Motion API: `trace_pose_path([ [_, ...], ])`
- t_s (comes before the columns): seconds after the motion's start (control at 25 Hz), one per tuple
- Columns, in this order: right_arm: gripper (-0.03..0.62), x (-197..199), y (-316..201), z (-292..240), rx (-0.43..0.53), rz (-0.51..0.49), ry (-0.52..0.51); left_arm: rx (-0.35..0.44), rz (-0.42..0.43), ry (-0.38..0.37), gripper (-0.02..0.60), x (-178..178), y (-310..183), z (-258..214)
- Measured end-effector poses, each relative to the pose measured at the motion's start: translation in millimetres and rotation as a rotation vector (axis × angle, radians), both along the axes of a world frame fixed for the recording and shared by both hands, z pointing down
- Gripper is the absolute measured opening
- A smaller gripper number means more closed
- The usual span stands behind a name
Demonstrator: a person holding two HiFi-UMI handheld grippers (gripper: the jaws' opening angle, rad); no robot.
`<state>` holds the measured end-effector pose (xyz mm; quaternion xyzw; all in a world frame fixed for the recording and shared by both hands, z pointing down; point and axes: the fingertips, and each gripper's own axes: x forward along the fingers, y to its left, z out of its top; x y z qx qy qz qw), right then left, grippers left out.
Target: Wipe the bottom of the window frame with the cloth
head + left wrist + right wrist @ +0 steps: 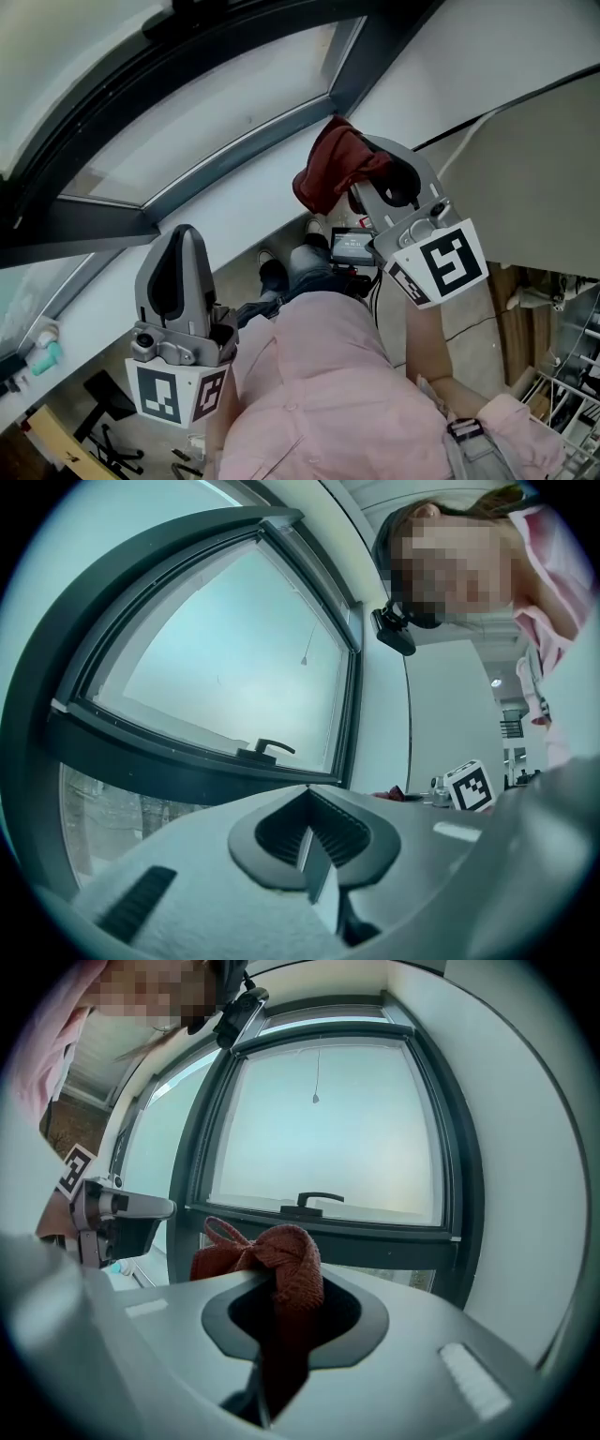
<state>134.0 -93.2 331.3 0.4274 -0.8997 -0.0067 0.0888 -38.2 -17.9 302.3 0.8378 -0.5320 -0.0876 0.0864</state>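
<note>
A dark red cloth [336, 172] is bunched in my right gripper [367, 161], which is shut on it and held up close to the lower right corner of the dark window frame [234, 141]. In the right gripper view the cloth [281, 1260] fills the jaws, in front of the frame's bottom bar [375, 1234] and its handle [319, 1201]. My left gripper [183, 236] hangs lower left, shut and empty, apart from the frame. In its own view the left gripper [307, 832] faces the bottom bar [169, 766] and the handle [267, 750].
A white wall [225, 211] runs under the window. The person's pink shirt [328, 394] and legs fill the lower middle, with a small black device [352, 248] below the right gripper. A teal bottle [47, 356] sits far left, a wire rack [567, 394] at lower right.
</note>
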Motion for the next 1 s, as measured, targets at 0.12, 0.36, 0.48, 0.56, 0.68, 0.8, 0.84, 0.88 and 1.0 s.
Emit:
trace_pose_path([
  [0.12, 0.066, -5, 7, 4, -0.014, 0.013, 0.008, -0.008, 0.006, 0.003, 0.0, -7, 6, 2],
  [0.36, 0.064, -16, 4, 3, -0.009, 0.016, 0.04, -0.007, -0.03, 0.007, 0.0, -23, 14, 0],
  [0.48, 0.063, -25, 6, 3, -0.01, 0.009, 0.044, -0.006, -0.037, 0.009, 0.0, -28, 20, 0],
  [0.56, 0.064, -32, 7, 2, -0.018, -0.008, 0.023, -0.004, -0.044, 0.011, 0.0, -33, 22, 1],
  [0.68, 0.064, -40, 9, -2, -0.005, -0.027, -0.017, 0.002, -0.048, 0.015, 0.0, -36, 23, 0],
  [0.8, 0.064, -44, 10, -11, 0.022, -0.034, -0.071, 0.012, -0.047, 0.016, 0.001, -38, 23, -3],
  [0.84, 0.064, -45, 10, -14, 0.033, -0.036, -0.09, 0.014, -0.045, 0.016, 0.001, -37, 23, -3],
  [0.88, 0.064, -45, 10, -18, 0.045, -0.038, -0.109, 0.016, -0.043, 0.016, 0.0, -37, 23, -4],
  [1.0, 0.066, -44, 10, -27, 0.065, -0.045, -0.147, 0.018, -0.037, 0.019, 0.0, -35, 21, -6],
])
